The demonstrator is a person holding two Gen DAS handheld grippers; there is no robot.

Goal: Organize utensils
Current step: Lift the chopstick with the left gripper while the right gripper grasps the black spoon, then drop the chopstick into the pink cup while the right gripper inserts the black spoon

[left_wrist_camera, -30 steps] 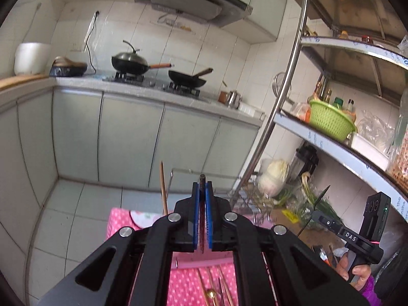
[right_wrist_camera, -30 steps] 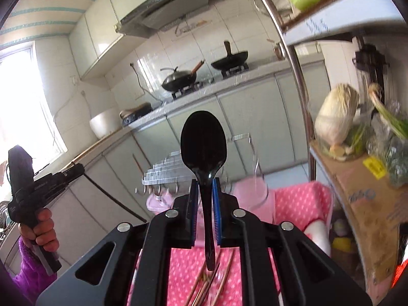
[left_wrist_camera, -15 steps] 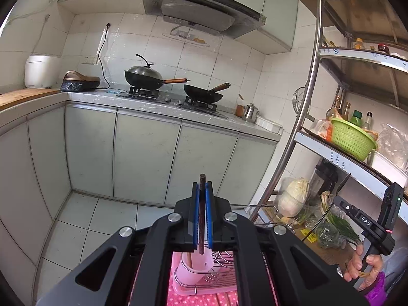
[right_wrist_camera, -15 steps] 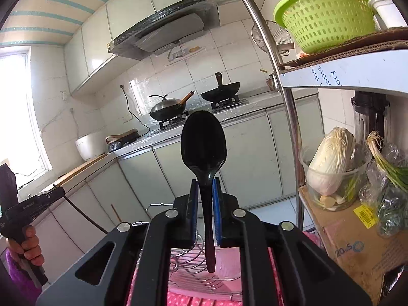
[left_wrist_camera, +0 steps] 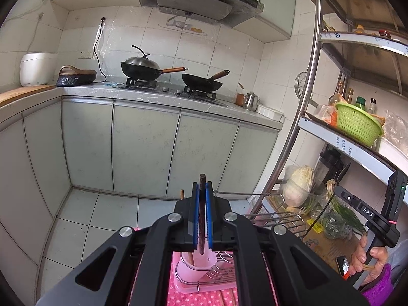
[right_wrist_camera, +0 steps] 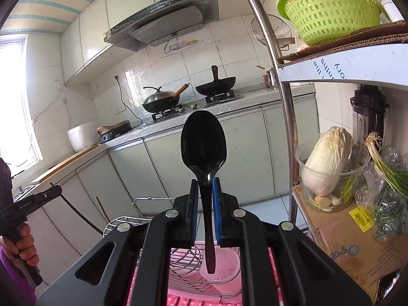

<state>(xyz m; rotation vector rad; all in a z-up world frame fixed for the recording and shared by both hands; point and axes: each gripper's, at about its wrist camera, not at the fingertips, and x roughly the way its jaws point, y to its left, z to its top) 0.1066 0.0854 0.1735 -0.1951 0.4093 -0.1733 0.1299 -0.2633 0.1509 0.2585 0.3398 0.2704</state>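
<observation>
The left claw (left_wrist_camera: 202,214) is clamped on a dark chopstick (left_wrist_camera: 202,204) standing upright, above the pink utensil cup (left_wrist_camera: 196,265) in the wire rack (left_wrist_camera: 278,219). The right claw (right_wrist_camera: 204,211) pinches a black spoon (right_wrist_camera: 203,140), bowl up, over the same cup.

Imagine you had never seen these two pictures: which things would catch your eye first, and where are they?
The glossy black plastic spoon stands out, held bowl-up in the right gripper at the centre of the right wrist view. In the left wrist view, the left gripper clamps a thin dark brown stick above a pale pink plastic utensil cup in a wire rack. A bright green perforated plastic basket sits on the metal shelf, upper right.
</observation>
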